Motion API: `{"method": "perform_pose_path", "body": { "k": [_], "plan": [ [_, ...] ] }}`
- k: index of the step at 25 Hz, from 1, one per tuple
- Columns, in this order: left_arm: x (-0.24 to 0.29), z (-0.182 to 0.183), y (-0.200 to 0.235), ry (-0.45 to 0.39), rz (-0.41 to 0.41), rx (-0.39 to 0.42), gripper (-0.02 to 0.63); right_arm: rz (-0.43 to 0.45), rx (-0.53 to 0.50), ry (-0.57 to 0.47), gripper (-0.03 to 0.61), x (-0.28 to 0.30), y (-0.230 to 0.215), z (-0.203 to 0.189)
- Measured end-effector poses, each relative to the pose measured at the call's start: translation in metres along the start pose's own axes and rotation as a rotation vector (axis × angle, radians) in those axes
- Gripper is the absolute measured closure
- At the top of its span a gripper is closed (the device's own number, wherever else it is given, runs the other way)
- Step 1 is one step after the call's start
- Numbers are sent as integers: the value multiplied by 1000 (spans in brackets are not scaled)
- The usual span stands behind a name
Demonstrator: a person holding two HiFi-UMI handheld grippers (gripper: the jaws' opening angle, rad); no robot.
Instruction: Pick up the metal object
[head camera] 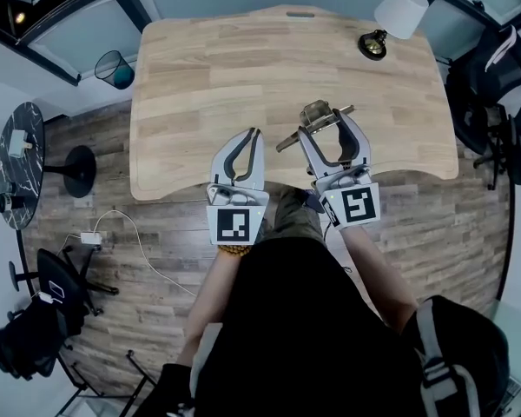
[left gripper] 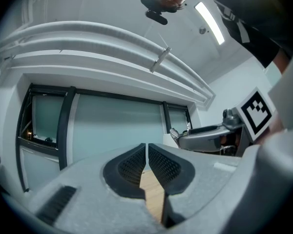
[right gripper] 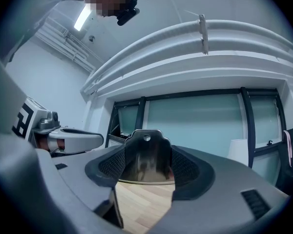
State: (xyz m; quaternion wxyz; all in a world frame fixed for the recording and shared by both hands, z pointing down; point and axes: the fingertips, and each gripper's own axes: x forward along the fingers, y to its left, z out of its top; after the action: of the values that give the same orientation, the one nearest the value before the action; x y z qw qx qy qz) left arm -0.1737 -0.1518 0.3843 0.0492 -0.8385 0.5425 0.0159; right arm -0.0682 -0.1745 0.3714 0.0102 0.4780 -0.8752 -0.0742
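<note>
The metal object (head camera: 315,114) is a shiny piece with a thin bar sticking out to the left, held above the wooden desk (head camera: 226,68). My right gripper (head camera: 327,122) is shut on it. In the right gripper view the metal object (right gripper: 146,152) shows as a flat plate with a small hole at its top, upright between the dark pads (right gripper: 188,169). My left gripper (head camera: 251,134) hangs over the desk's front edge, shut with nothing between its fingers. In the left gripper view the left gripper (left gripper: 146,147) shows its pads (left gripper: 132,167) nearly touching at the tips.
A white-shaded lamp (head camera: 400,10) stands at the desk's far right corner. A bin (head camera: 115,68) sits on the floor to the desk's left, near a round dark table (head camera: 19,163). Black chairs (head camera: 495,76) stand to the right. A cable (head camera: 126,233) lies on the floor.
</note>
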Motion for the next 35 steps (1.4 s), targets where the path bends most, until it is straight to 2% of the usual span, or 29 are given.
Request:
{"method": "perform_pose_path", "body": {
  "k": [5, 9, 35],
  "plan": [
    [2, 0, -4, -15, -27, 41, 581, -2, -17, 21, 293, -3, -5, -7],
    [4, -3, -5, -15, -24, 8, 581, -9, -25, 33, 293, -5, -10, -10],
    [-5, -17, 2, 19, -23, -6, 583, 27, -37, 88, 293, -4, 4, -28]
  ]
}}
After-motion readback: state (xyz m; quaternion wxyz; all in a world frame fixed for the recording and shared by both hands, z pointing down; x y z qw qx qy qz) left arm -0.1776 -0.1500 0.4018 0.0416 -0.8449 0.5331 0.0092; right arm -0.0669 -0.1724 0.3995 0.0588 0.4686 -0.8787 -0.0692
